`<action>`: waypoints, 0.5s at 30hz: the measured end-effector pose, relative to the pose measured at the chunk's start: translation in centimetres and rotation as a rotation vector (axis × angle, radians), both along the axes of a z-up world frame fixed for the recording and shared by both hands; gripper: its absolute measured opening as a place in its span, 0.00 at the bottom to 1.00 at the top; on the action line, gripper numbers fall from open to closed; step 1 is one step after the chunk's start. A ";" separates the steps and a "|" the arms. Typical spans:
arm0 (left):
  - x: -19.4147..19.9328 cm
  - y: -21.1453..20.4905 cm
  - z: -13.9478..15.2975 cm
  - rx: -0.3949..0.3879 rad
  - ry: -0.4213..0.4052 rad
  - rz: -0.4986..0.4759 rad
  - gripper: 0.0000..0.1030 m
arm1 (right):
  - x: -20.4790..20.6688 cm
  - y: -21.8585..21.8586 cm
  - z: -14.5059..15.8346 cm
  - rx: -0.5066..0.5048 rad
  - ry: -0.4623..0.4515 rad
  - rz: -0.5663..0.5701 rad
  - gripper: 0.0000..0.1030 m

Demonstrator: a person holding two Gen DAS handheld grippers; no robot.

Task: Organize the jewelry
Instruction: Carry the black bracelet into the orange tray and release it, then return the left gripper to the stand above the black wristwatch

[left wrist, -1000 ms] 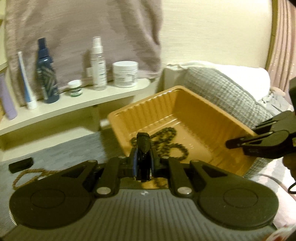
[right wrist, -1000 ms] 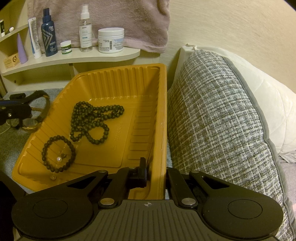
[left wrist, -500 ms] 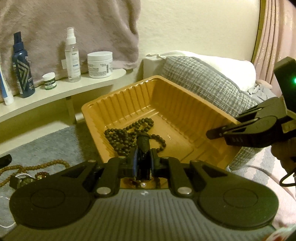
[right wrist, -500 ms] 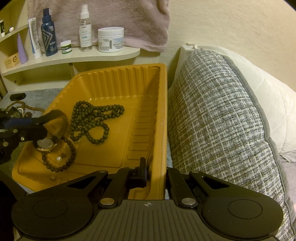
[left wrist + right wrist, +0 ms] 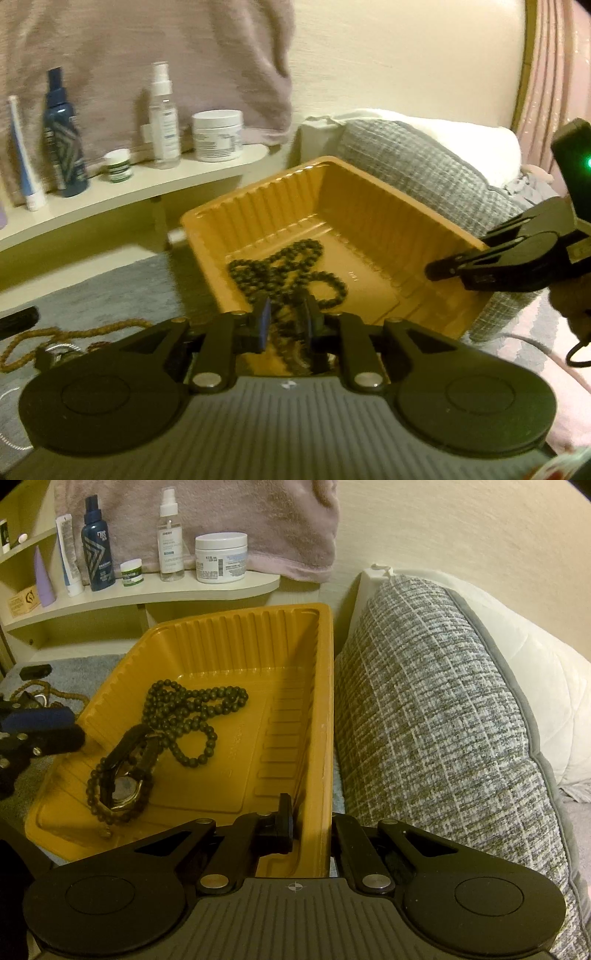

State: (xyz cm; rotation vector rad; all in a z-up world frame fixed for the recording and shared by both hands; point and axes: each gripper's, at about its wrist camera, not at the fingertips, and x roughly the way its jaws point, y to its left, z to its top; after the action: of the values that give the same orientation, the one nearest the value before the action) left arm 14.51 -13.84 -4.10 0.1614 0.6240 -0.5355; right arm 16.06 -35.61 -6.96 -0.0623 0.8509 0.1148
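Observation:
An orange plastic tray [image 5: 321, 701] [image 5: 369, 206] holds a dark bead necklace [image 5: 184, 709] [image 5: 280, 266] and a dark bead bracelet [image 5: 96, 801]. A black-strapped watch [image 5: 125, 771] lies on top of that bracelet. My left gripper [image 5: 286, 317] [image 5: 75, 726] hovers at the tray's left rim; its jaws are opening a little and nothing is between them. My right gripper [image 5: 308, 812] [image 5: 436, 267] is shut on the tray's right wall, one finger inside and one outside. A brown bead necklace [image 5: 74, 332] [image 5: 55, 694] lies on the grey mat left of the tray.
A cream shelf [image 5: 166, 594] behind the tray carries a blue bottle [image 5: 96, 542], a clear spray bottle [image 5: 170, 539], a white jar [image 5: 221, 557] and tubes. A grey woven cushion [image 5: 443, 720] presses against the tray's right side. A small black object [image 5: 35, 671] lies on the mat.
The left gripper brought the watch from the left over the tray and let it go; the watch now rests on the bracelet. The right gripper kept still on the tray wall.

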 end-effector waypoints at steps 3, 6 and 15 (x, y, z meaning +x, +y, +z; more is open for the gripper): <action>0.0 1.2 -0.1 0.012 -0.005 0.036 0.16 | 0.0 0.0 0.0 0.000 -0.001 0.001 0.03; 0.0 2.7 -0.5 0.030 -0.008 0.082 0.16 | 0.0 0.0 0.0 0.000 0.000 0.000 0.03; 0.4 7.4 -1.8 0.087 -0.020 0.232 0.22 | 0.1 0.0 0.0 -0.002 0.001 0.000 0.03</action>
State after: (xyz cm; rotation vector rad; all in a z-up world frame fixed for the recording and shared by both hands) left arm 14.94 -6.41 -5.94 0.1738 0.6373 -0.2823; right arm 16.13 -35.65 -6.98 -0.0641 0.8517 0.1136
